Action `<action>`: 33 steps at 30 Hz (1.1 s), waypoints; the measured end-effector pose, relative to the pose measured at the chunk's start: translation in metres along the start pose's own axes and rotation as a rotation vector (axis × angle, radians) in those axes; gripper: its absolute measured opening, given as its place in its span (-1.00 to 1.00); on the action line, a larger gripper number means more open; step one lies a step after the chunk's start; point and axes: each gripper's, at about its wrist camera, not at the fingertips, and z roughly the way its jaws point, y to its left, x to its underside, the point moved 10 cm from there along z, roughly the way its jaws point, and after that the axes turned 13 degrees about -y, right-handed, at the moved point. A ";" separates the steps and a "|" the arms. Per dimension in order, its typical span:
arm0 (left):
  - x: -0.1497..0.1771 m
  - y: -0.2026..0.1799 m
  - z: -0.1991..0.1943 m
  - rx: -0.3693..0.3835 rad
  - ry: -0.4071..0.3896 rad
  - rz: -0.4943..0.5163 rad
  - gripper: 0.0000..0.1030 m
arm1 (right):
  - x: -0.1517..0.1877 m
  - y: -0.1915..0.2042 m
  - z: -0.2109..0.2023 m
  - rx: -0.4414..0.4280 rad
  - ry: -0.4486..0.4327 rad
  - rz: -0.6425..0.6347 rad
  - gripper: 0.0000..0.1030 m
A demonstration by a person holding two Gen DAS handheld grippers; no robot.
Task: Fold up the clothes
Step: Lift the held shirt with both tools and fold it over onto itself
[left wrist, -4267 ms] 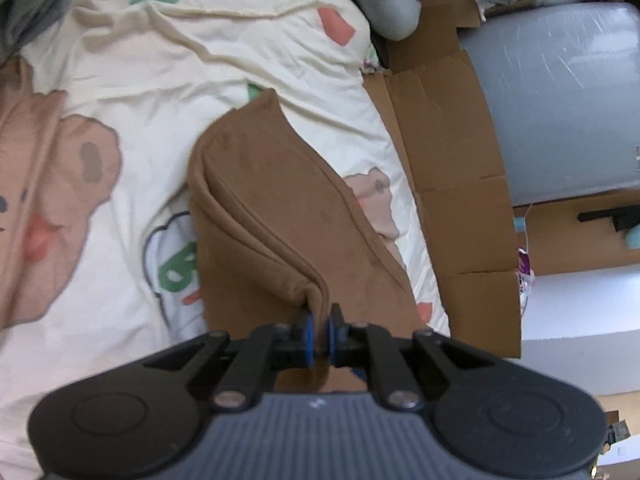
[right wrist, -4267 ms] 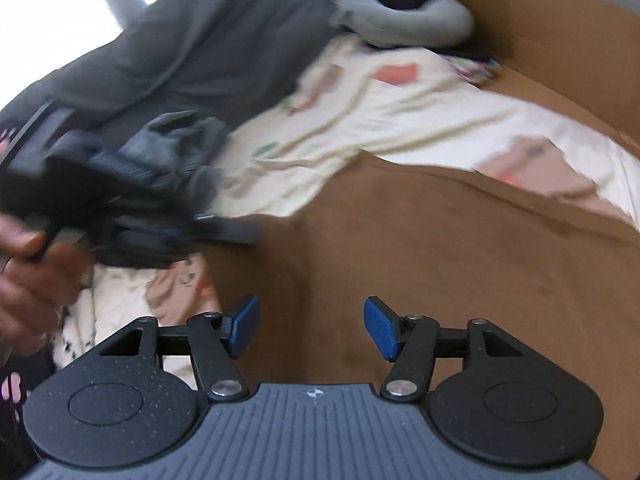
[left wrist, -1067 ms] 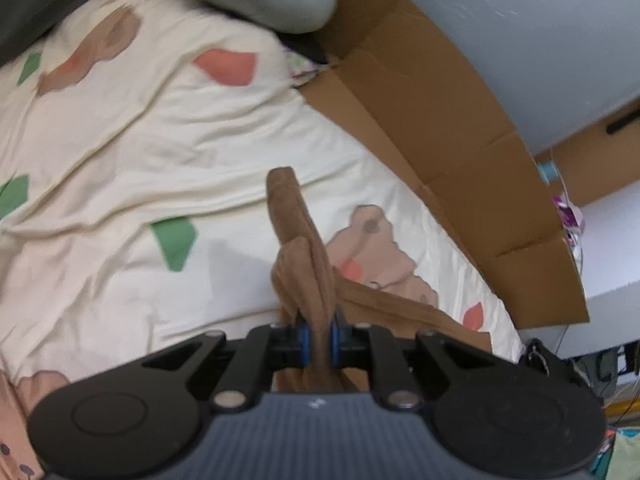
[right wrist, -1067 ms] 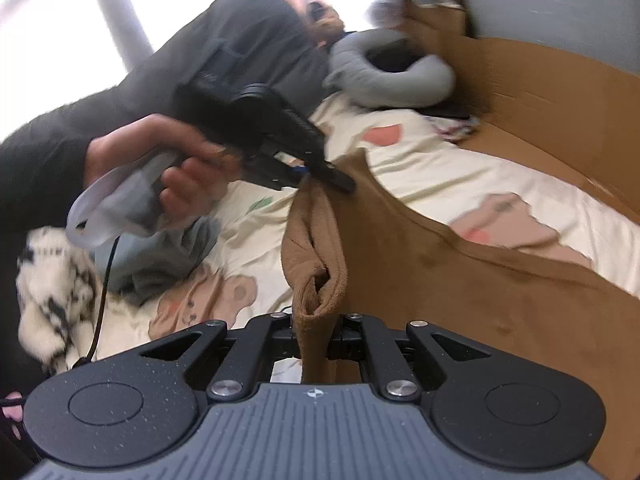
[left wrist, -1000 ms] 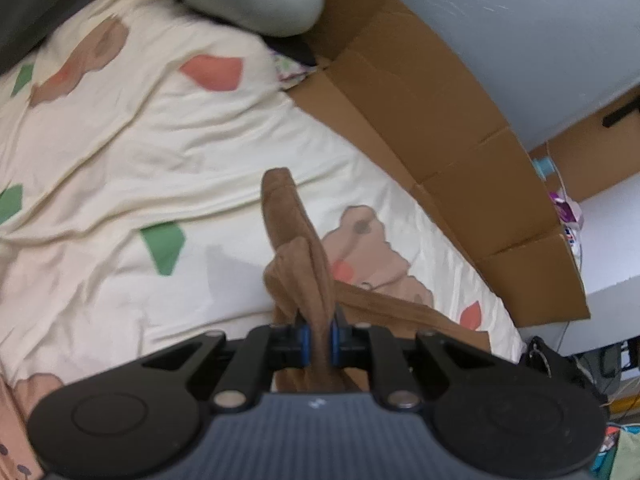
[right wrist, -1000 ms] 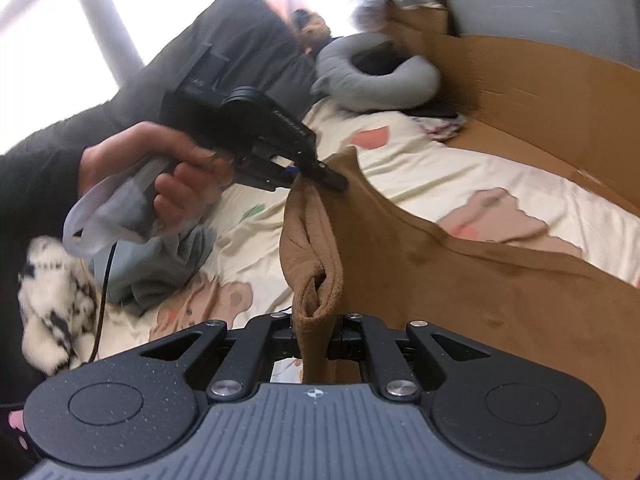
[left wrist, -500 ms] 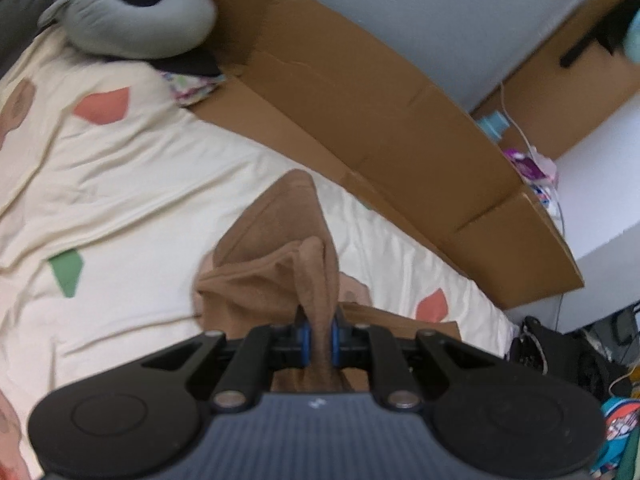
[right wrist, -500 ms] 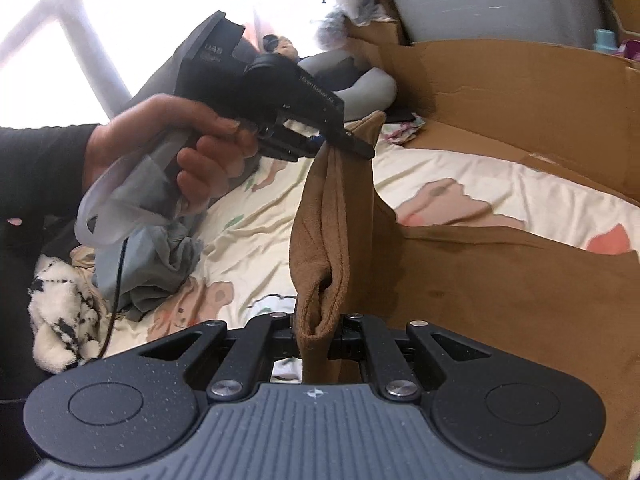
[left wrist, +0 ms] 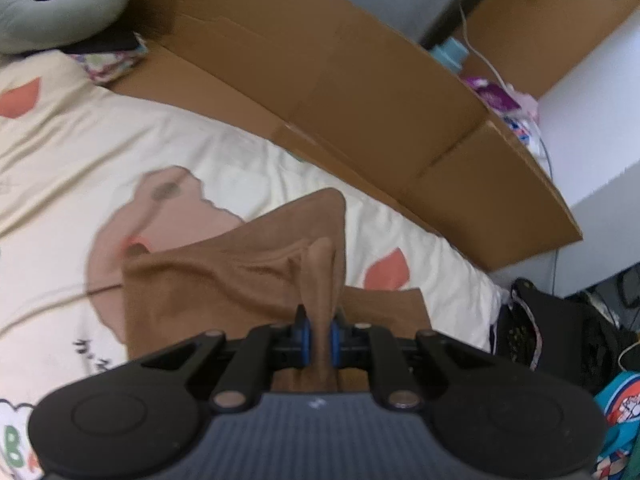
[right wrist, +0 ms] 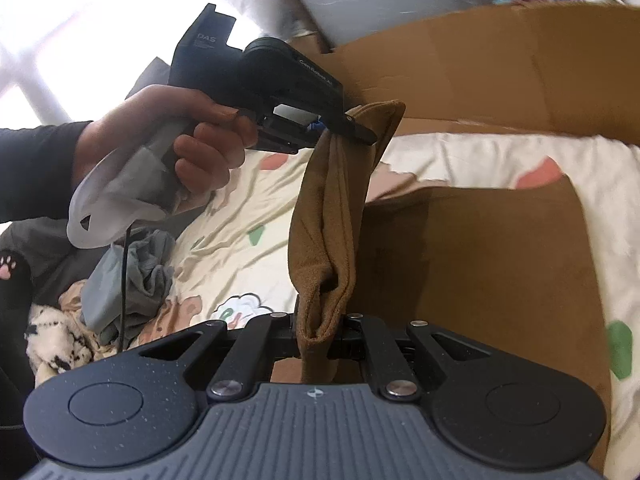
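A brown garment [left wrist: 224, 280] lies on a cream cartoon-print bedsheet [left wrist: 80, 168]. My left gripper [left wrist: 318, 334] is shut on a bunched edge of the garment. It shows in the right wrist view [right wrist: 340, 128], held in a hand and lifting one corner. My right gripper [right wrist: 322, 328] is shut on another bunched edge of the garment [right wrist: 480, 264]. The raised edge hangs between the two grippers, and the rest spreads flat on the bed to the right.
A flattened cardboard box [left wrist: 340, 80] lines the bed's far side. A grey neck pillow [left wrist: 60, 4] lies at the top left. Grey clothes [right wrist: 132, 276] and a spotted plush [right wrist: 52, 336] lie at the left. Bags [left wrist: 560, 340] sit past the bed edge.
Both grippers have lifted the garment's edge higher and carried it toward the cardboard side. The cloth hangs more upright between them.
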 end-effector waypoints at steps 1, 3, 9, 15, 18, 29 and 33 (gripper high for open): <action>0.003 -0.004 0.004 0.002 0.006 0.000 -0.80 | 0.002 -0.006 -0.003 0.005 -0.005 0.013 -0.92; 0.009 -0.011 0.013 0.004 0.019 -0.007 -0.80 | 0.004 -0.019 -0.008 0.023 -0.016 0.046 -0.92; 0.026 -0.028 0.037 0.009 0.055 -0.032 -0.80 | 0.011 -0.053 -0.023 0.080 -0.042 0.137 -0.92; 0.043 -0.051 0.057 0.031 0.078 -0.049 -0.80 | 0.024 -0.079 -0.034 0.135 -0.045 0.226 -0.92; 0.051 -0.062 0.067 0.046 0.093 -0.065 -0.80 | 0.030 -0.090 -0.039 0.167 -0.038 0.254 -0.92; 0.079 -0.076 0.099 0.056 0.116 -0.124 -0.79 | 0.058 -0.131 -0.052 0.280 -0.010 0.364 -0.92; 0.082 -0.081 0.103 0.038 0.101 -0.117 -0.79 | 0.066 -0.138 -0.055 0.306 -0.005 0.388 -0.92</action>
